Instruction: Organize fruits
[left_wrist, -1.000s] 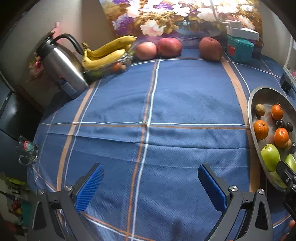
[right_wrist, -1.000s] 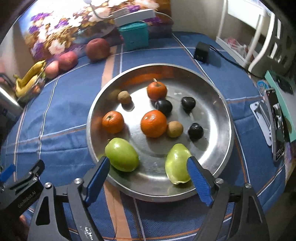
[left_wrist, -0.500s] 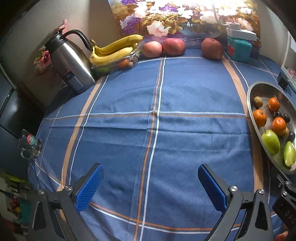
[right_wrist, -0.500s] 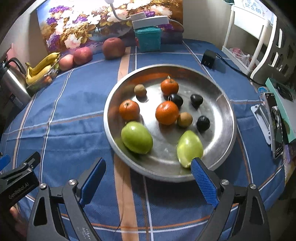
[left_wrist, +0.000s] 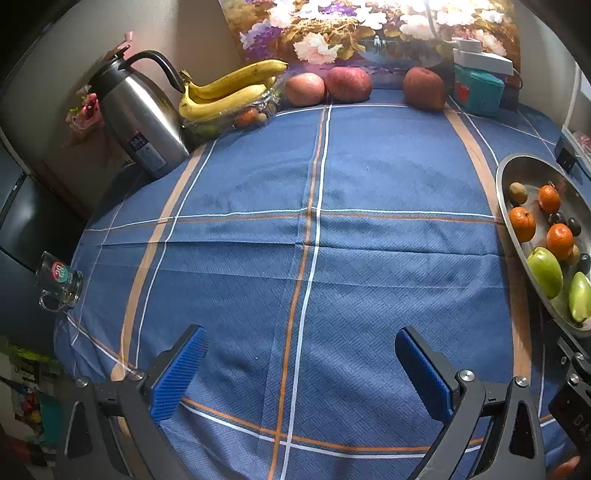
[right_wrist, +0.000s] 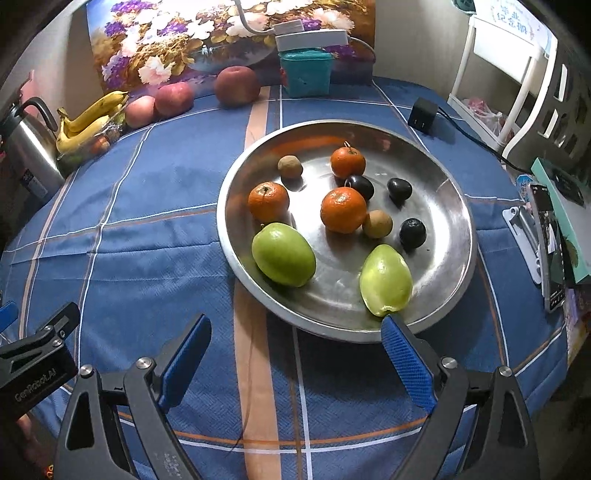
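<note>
Glass mug (left_wrist: 59, 286) at far left edge of desk (left_wrist: 369, 177), on the blue plaid cloth. Steel kettle (left_wrist: 142, 118) at back left. Just right of it, banana bunch (left_wrist: 229, 92) lying on a clear tray with small fruit under it. Then three red apples along the back by the flower painting (left_wrist: 369, 29): two touching (left_wrist: 304, 89) (left_wrist: 349, 84), the third (left_wrist: 424, 88) set apart to the right. Teal box (left_wrist: 478, 90) beyond that, white power strip on top.

Left tool (left_wrist: 301, 365) low over bare cloth near front of desk, blue pads spread wide, nothing between them.

Steel plate (right_wrist: 454, 258) sits right of centre, well apart from the bananas and apples. On it, left to right: orange (right_wrist: 268, 201) at left; green apple (right_wrist: 283, 254) just in front of it, near the front rim; small brown fruit (right_wrist: 290, 167) toward the back; second orange (right_wrist: 343, 209) mid-plate; third orange (right_wrist: 348, 161) with stem behind it; dark plum (right_wrist: 360, 186) between those two; another brown fruit (right_wrist: 376, 223) touching the middle orange's right side; second green fruit (right_wrist: 386, 280) at front rim, tilted; two more dark plums (right_wrist: 399, 189) (right_wrist: 412, 232) to the right.

Right tool (right_wrist: 295, 354) over cloth in front of plate, wide open, holding nothing; its right pad (right_wrist: 404, 362) overlaps the plate's front rim in view, just below the second green fruit. Contact can't be judged.

Black charger (right_wrist: 423, 116) with cord behind plate. Phone (right_wrist: 546, 243) on stand at far right edge
</note>
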